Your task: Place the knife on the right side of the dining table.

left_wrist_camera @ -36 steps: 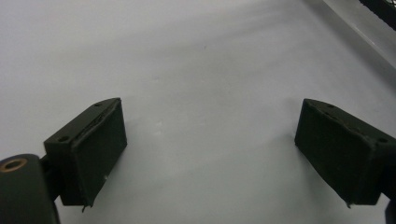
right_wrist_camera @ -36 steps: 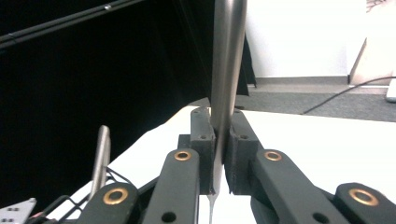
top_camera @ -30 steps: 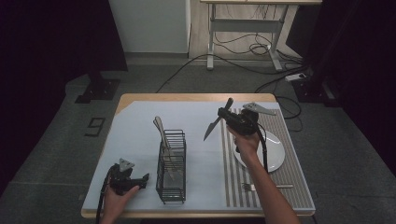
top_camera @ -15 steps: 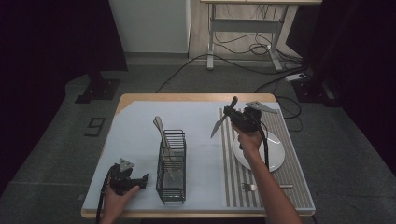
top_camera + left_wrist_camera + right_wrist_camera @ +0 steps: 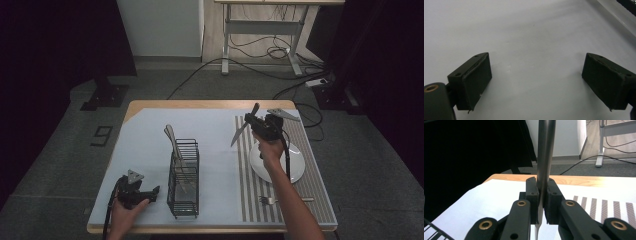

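Right gripper point(image 5: 256, 123) up over the table's striped side, jaws pinched tight on a slim silver metal knife point(image 5: 545, 157) — blade angled down-left w/ tip in the air, handle sticking up. Just below: round white plate point(image 5: 295, 165) on the brown-striped mat; silver fork point(image 5: 272, 200) near the front edge. Left gripper point(image 5: 145, 192) low at front-left, jaws spread wide, nothing btwn them, beside the black wire rack point(image 5: 183, 175) holding pale utensils.

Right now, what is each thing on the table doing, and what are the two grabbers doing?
right gripper: shut on the knife, lifted above the table.
knife: held, tilted in the air.
left gripper: open, low on the table.
wire rack: upright, with utensils inside.
plate: flat on the striped mat.
fork: lying flat.
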The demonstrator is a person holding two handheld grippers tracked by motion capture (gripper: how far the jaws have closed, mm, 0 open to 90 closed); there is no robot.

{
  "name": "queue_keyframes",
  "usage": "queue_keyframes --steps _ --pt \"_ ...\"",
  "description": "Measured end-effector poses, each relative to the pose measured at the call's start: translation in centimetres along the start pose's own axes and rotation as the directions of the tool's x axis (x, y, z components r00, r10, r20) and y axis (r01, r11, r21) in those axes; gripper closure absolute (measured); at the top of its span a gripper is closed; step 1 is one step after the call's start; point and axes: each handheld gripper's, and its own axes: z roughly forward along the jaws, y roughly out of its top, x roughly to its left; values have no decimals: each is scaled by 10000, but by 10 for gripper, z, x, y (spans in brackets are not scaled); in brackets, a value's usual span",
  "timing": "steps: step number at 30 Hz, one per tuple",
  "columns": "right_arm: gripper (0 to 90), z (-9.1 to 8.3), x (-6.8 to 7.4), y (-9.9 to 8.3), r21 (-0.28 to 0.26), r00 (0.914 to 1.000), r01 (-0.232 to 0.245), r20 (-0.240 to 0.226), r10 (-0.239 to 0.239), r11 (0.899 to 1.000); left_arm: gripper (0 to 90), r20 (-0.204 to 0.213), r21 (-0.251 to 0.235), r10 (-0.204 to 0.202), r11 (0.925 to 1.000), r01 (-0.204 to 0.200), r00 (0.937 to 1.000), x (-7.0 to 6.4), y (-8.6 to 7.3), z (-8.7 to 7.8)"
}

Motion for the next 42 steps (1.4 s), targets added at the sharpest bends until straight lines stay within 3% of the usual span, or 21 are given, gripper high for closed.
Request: queue_keyframes --steps 11,16,27,42 --pt "831 2 -15 2 -263 9990 -248 377 258 9993 85 -2 -3 0 10000 0 10000 0 0 0" --pt "832 6 -27 6 -623 9976 -324 585 360 9975 85 -3 -6 1 10000 -1 10000 0 0 0" --pt "831 16 -49 8 -629 9917 -496 1153 566 9968 86 -10 -12 4 10000 -4 10000 0 0 0" --pt "831 33 -62 8 -989 9866 -663 1422 801 9929 86 -15 -21 8 10000 -8 10000 0 0 0"
